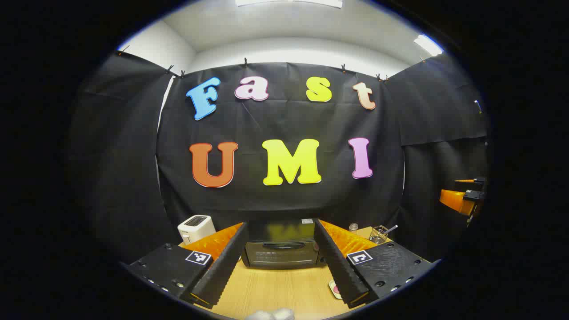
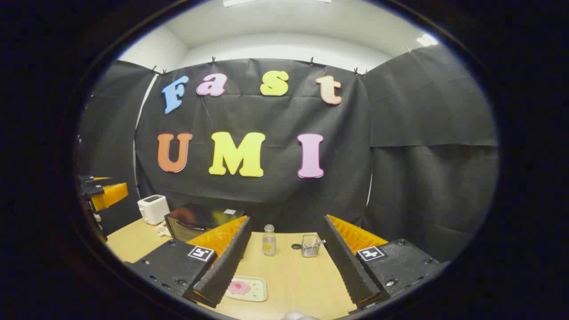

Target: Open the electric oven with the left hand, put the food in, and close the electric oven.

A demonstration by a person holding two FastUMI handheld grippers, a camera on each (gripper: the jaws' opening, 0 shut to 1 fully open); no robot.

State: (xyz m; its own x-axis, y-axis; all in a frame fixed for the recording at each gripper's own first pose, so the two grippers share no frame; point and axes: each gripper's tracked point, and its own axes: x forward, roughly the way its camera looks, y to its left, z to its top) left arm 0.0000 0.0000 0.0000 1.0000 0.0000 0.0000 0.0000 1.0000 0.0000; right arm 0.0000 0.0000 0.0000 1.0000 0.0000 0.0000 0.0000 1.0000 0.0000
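Observation:
The black electric oven (image 1: 280,249) stands at the back of the wooden table (image 1: 275,289), its door up and its handle facing me; it shows at the left in the right gripper view (image 2: 200,220). My left gripper (image 1: 280,238) is open, well short of the oven, which sits framed between its fingers. A small square plate (image 2: 246,288) carries a pink piece of food (image 2: 238,287) just past my right gripper's left finger; its edge also peeks by the left gripper's right finger (image 1: 334,289). My right gripper (image 2: 288,229) is open and holds nothing.
A white toaster (image 1: 195,227) sits left of the oven. A small glass bottle (image 2: 268,240) and a wire holder with a utensil (image 2: 310,246) stand at the back of the table. The other gripper shows at the far right (image 1: 462,198) and far left (image 2: 100,193).

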